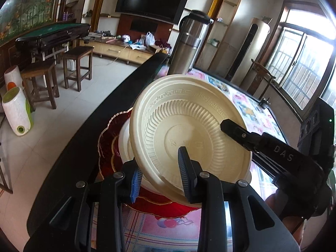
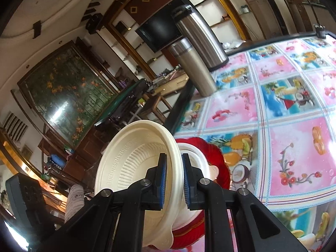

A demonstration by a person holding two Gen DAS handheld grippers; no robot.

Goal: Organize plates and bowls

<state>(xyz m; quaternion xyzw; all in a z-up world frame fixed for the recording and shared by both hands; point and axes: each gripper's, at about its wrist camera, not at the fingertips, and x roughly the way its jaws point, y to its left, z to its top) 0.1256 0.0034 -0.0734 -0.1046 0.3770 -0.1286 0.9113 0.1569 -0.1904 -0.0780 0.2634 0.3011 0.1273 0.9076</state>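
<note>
The cream ribbed plastic plate [image 1: 189,130] hangs tilted, just above a white bowl [image 1: 125,140] nested on the scalloped red plate [image 1: 107,147] at the near table edge. The right gripper [image 2: 174,180] pinches its rim; the left gripper [image 1: 161,176] straddles the near rim (whether it actually clamps, I cannot tell). Below lies the stack. Count: two plates, one bowl seen, two steel flasks [image 2: 193,67] behind.
</note>
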